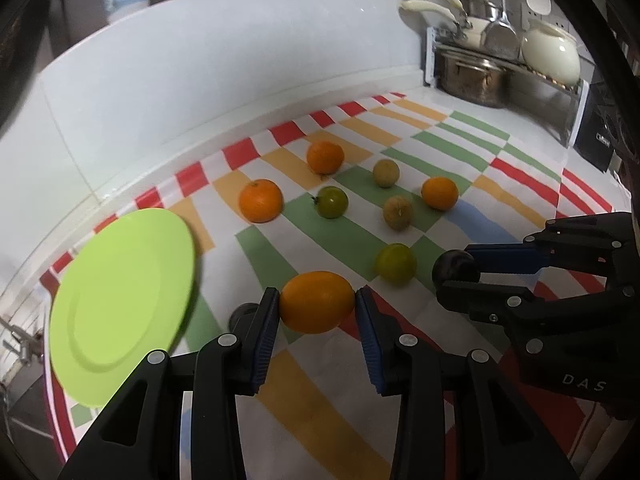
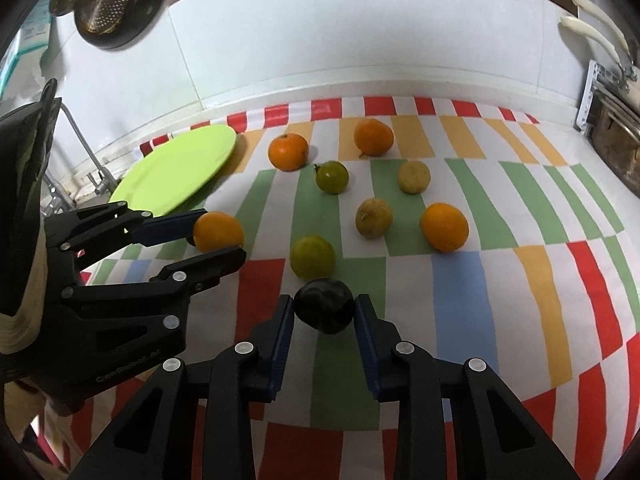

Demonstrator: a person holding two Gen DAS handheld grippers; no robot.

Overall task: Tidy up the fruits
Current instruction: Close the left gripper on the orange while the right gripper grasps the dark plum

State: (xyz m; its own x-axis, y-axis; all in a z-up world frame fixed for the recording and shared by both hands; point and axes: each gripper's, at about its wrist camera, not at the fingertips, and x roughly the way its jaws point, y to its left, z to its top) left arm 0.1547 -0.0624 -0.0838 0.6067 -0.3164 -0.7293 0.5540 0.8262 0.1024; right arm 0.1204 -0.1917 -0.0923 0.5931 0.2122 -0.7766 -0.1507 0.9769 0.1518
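My left gripper (image 1: pixel 317 302) is shut on an orange (image 1: pixel 317 302), its blue pads pressed to both sides of the fruit; the same orange (image 2: pixel 218 231) shows at the left of the right wrist view. My right gripper (image 2: pixel 324 310) is shut on a dark plum (image 2: pixel 324 310), which also appears as the plum (image 1: pixel 456 267) at the right of the left wrist view. A lime-green plate (image 1: pixel 120 312) lies on the cloth to the left. Loose on the checked cloth (image 2: pixel 460 300) are three oranges, two green fruits (image 2: pixel 313 256) and two tan fruits (image 2: pixel 374 217).
A white tiled wall runs along the back. A dish rack (image 1: pixel 504 76) with steel pots and a cream pot stands at the back right. A tap (image 2: pixel 80 152) and a hanging colander (image 2: pixel 108 0) are at the left, beyond the plate.
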